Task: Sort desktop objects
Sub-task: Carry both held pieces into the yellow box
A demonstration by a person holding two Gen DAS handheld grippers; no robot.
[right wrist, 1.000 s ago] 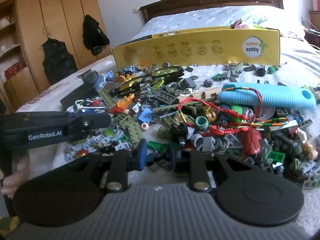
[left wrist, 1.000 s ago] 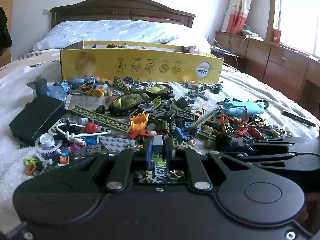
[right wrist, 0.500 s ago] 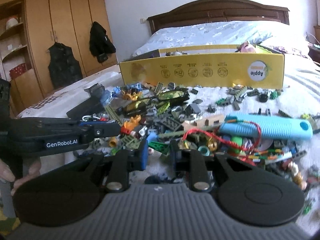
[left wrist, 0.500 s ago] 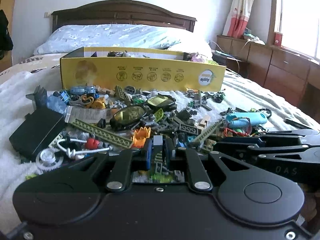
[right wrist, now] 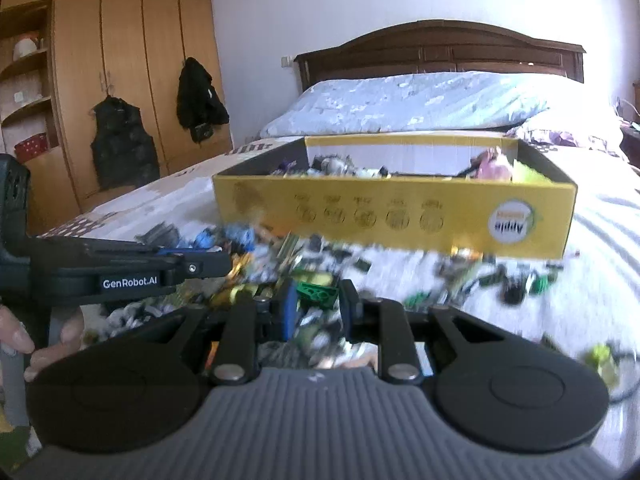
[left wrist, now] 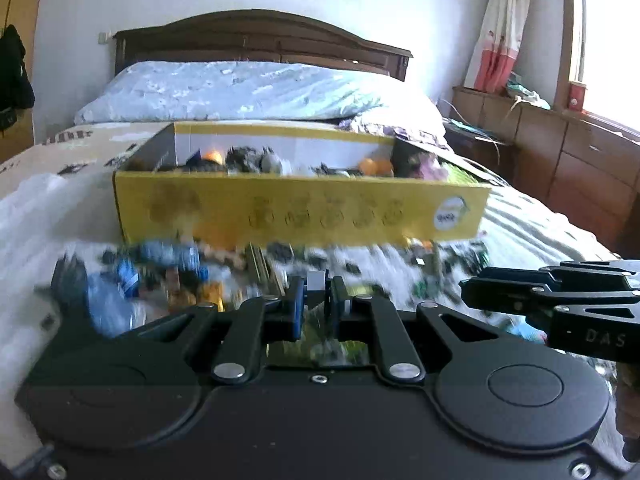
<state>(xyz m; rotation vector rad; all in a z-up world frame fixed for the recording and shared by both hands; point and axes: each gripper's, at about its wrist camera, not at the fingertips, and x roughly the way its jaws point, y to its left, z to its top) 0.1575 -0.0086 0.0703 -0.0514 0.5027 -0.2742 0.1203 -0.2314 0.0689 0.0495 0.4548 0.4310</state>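
- Grey brick (left wrist: 316, 281): light, stiff, slick; your left tool (left wrist: 316, 300) pinches its flat sides.
- Green brick (right wrist: 318, 292): clamped in your right tool (right wrist: 318, 304).
- Yellow box (left wrist: 300, 216) sits at 12 o'clock on the bed (left wrist: 540, 220).

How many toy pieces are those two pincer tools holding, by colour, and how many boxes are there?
Grey brick, in the left gripper: 1
Green brick, in the right gripper: 1
Yellow cardboard box: 1
Total: 3
The loose pile is too blurred to count.
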